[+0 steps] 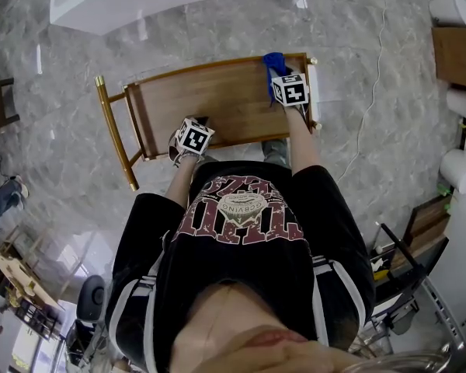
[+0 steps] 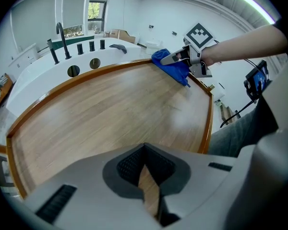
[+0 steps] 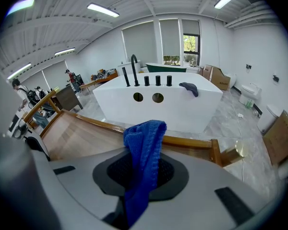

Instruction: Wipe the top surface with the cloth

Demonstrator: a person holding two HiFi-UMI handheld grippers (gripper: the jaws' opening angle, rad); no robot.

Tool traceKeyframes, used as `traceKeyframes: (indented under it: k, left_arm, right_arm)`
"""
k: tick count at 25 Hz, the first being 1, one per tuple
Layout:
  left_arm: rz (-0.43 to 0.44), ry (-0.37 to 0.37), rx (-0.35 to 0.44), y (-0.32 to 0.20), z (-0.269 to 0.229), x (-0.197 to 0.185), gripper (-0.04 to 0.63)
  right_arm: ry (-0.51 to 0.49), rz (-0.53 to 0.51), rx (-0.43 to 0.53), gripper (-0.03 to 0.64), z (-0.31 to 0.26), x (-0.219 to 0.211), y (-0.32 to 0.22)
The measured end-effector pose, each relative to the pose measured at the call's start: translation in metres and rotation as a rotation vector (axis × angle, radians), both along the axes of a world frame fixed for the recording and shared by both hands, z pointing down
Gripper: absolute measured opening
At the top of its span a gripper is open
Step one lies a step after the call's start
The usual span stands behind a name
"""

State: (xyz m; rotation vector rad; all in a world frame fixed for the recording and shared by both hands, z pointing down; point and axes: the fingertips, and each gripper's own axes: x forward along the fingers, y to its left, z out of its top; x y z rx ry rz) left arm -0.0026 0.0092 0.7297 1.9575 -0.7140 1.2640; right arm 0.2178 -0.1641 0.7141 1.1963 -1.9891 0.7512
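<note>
Cloth (image 3: 144, 143), blue and knitted, is clamped between the pressed-in fingers of the right gripper (image 3: 139, 176). A folded bunch stands up past the fingertips and a tail hangs back down between the pads. It looks soft, light and limp, so it will likely crumple and trail rather than keep a shape. A hold across the bunched middle, as now, seems right, provided enough fabric sits under the fingertips that cloth rather than plastic meets the wood. The left gripper (image 2: 146, 176) holds nothing, its fingers drawn nearly together with only a sliver of wood showing through the slit. Just ahead of and below those fingers spreads the wooden top surface (image 2: 110, 114), smooth and bordered by a raised rim, so the cloth should slide easily. Seen from there, the cloth touches the top's far right corner. Beyond the right fingertips, past the rim, stands a white bathtub (image 3: 158, 107).
</note>
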Motion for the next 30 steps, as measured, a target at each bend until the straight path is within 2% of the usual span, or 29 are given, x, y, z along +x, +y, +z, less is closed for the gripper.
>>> traceKeyframes:
  k: [6, 12, 22, 26, 30]
  left_arm:
    - [0.031, -0.009, 0.001, 0.001, -0.001, 0.005, 0.046]
    - [0.024, -0.007, -0.007, 0.001, -0.005, 0.009, 0.046]
    - [0.022, -0.006, -0.028, 0.003, -0.002, 0.008, 0.046]
    - [0.026, -0.004, -0.054, 0.007, -0.001, 0.005, 0.046]
    - [0.015, -0.002, -0.06, 0.003, 0.001, 0.0, 0.046]
  right_arm:
    - [0.027, 0.039, 0.003, 0.06, -0.001, 0.028, -0.002]
    - [0.052, 0.065, 0.008, 0.06, -0.006, 0.057, -0.004]
    - [0.097, 0.067, 0.001, 0.06, -0.004, 0.071, -0.004]
    - [0.071, 0.082, -0.005, 0.058, -0.011, 0.07, 0.003]
    - [0.042, 0.159, 0.003, 0.058, -0.017, 0.084, 0.005]
